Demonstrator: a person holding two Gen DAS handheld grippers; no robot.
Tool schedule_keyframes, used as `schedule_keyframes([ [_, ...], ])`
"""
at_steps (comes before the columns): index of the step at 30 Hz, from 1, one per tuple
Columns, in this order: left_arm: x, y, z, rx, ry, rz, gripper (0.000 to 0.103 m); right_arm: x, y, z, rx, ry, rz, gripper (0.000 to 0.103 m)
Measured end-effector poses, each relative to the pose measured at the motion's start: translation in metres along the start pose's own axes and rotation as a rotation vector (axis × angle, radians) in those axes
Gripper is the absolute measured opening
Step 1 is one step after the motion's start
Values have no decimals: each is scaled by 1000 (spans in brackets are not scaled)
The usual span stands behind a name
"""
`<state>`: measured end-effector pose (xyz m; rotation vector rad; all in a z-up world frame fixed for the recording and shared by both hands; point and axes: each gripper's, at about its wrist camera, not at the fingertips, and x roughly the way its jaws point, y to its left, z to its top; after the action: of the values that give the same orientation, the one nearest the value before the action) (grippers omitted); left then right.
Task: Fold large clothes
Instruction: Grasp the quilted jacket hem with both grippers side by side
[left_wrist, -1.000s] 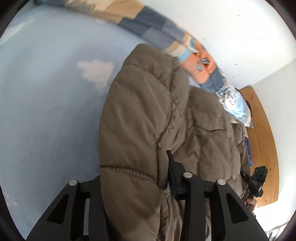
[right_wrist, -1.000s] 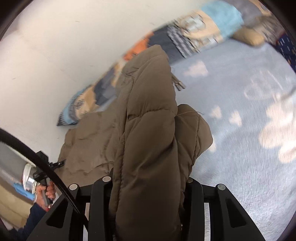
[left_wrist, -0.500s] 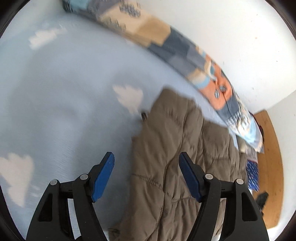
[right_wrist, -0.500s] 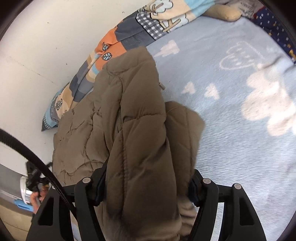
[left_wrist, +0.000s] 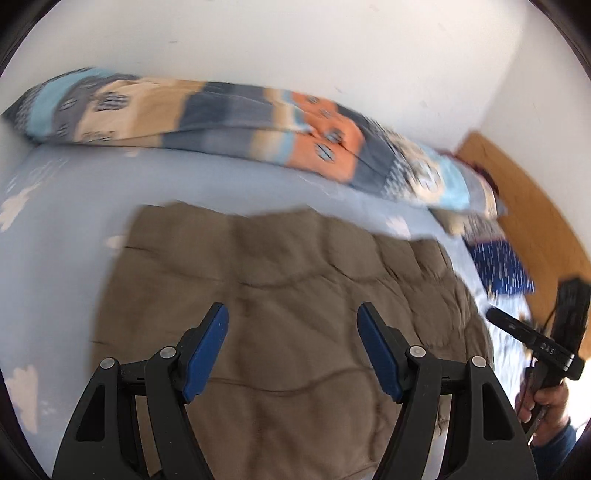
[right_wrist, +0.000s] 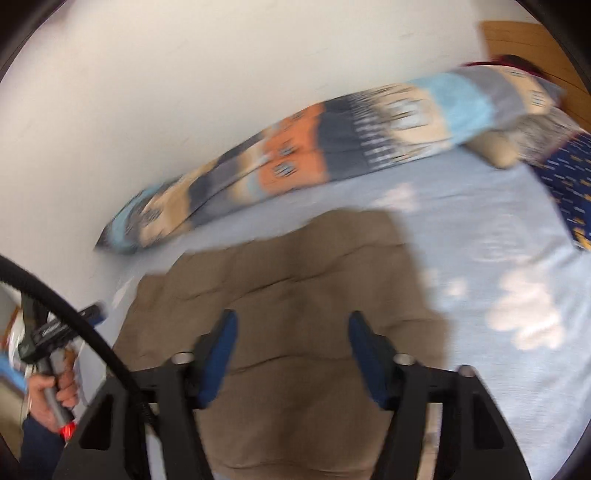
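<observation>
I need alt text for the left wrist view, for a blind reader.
Open left tongs, holding nothing, above a brown quilted coat lying flat on a light blue bed sheet. A long patchwork pillow lies along the white wall.

Bedroom, bed (left_wrist: 66, 206), patchwork pillow (left_wrist: 236, 122)

A bed (left_wrist: 66, 236) with a pale blue sheet printed with white clouds stands against a plain white wall (left_wrist: 295, 48). A long patchwork bolster (left_wrist: 229, 114) in orange, grey, beige and light blue lies along the bed's wall edge. At the head end sit a wooden headboard (left_wrist: 532, 206) and a dark blue patterned pillow (right_wrist: 569, 184).
</observation>
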<state>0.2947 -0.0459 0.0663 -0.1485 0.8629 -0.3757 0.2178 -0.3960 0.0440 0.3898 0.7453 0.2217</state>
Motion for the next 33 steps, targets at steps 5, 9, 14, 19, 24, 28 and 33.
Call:
schedule_keyframes([
  [5, 46, -37, -24, 94, 78, 15, 71, 57, 56, -15, -118, 113, 29, 42],
  [9, 73, -46, -36, 171, 114, 102, 71, 87, 75, -31, -192, 171, -28, 42],
  [14, 90, -45, -44, 212, 154, 145, 73, 105, 63, -36, -168, 222, -35, 42],
  [19, 98, -42, -48, 208, 164, 146, 74, 121, 61, -44, -170, 255, -57, 42],
  [24, 103, -41, -52, 221, 159, 162, 77, 126, 57, -45, -148, 275, -49, 42],
  [28, 94, -45, -50, 220, 140, 160, 77, 126, 59, -46, -154, 273, -57, 42],
  [33, 68, -45, -39, 188, 111, 127, 77, 108, 66, -37, -143, 248, -35, 42],
])
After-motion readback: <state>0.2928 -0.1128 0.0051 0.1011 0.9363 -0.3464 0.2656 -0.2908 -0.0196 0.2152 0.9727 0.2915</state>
